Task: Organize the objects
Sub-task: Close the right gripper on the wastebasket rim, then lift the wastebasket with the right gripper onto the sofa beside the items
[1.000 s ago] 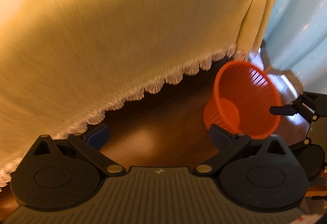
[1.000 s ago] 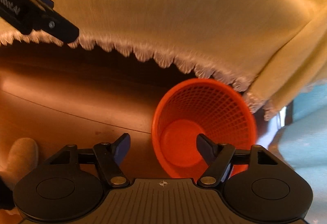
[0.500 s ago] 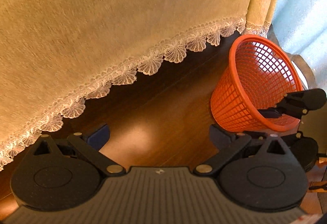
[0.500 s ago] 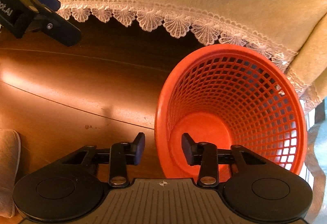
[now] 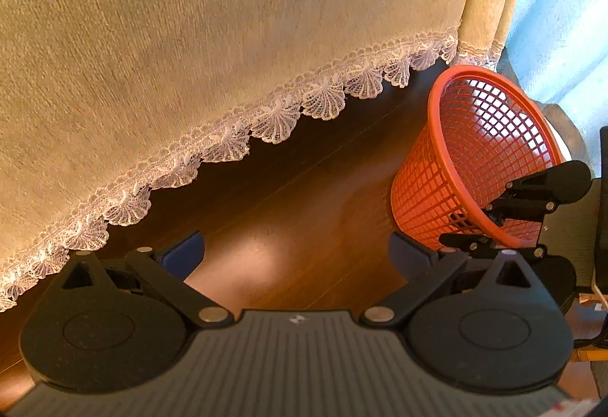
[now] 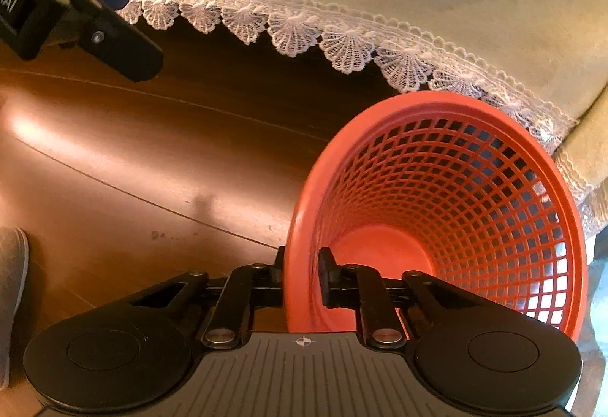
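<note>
- The right gripper (image 6: 301, 278) pinches the near rim of the orange mesh wastebasket (image 6: 448, 196), one finger outside the wall, one inside; the basket stands on the dark wooden floor (image 6: 152, 151), its mouth opening toward 2 o'clock in the right wrist view
- A cream tablecloth with white lace trim (image 6: 342, 37) hangs just behind the basket, from 10 to 3 o'clock
- The left gripper (image 5: 296, 257) is spread wide, holding nothing, over bare floor; the basket sits at its 2 o'clock

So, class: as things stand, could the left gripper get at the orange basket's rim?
Probably yes. The left gripper is open and empty, and only bare wooden floor lies between it and the orange basket. The right gripper already clamps the near rim, so it would need another spot.
</note>
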The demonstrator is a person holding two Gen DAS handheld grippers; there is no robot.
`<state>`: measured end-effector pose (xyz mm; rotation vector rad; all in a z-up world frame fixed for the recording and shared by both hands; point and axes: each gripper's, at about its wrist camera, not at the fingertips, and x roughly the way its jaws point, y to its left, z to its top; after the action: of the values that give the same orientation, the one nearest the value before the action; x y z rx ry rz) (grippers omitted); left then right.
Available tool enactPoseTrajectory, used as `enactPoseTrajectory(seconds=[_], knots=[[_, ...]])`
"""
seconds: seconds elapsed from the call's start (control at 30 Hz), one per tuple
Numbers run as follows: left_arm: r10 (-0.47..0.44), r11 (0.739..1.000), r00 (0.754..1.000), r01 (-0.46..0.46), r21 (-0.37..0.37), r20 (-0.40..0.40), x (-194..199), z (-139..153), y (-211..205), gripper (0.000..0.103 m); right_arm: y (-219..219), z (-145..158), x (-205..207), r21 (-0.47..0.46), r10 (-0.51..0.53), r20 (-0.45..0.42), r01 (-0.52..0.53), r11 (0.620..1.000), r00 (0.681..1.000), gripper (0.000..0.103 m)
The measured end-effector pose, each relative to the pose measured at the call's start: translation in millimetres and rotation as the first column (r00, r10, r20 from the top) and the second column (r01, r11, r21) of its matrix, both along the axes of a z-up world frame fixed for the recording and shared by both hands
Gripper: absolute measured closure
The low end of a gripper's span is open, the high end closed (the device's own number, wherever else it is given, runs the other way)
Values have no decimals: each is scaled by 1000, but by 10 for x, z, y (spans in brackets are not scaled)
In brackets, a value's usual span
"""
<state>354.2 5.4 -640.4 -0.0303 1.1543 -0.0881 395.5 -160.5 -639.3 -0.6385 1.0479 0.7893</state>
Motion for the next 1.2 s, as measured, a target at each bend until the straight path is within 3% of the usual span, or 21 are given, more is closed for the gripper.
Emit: enactPoseTrajectory(seconds=[0.13,0.4,0.6,0.8,1.07,1.2], knots=[[-7,1000,1000,7,-1,7,7,11,-3,2,5,-32,28,-1,1,4,-1,1000,1000,101],[-10,1000,1000,10,-2,15,-25,74,-30,2,17,39,-25,-63,31,49,-28,998,998,103],[10,999,1000,-10,-31,3,-94,415,-28,3,67,453,-115,-122,49,63,-41,992,997,103],[18,998,1000,-18,-64,1,-175,1314,86,3,184,1480,-232,-162,74,76,-61,985,994,103],[53,994,996,-46,-95,72,26,3114,549,3,635,3413,-84,-206,68,165,-33,978,984,103],[51,996,989,-40,-86,137,243,3894,868,3,953,4142,203,-209,27,239,24,978,971,103]])
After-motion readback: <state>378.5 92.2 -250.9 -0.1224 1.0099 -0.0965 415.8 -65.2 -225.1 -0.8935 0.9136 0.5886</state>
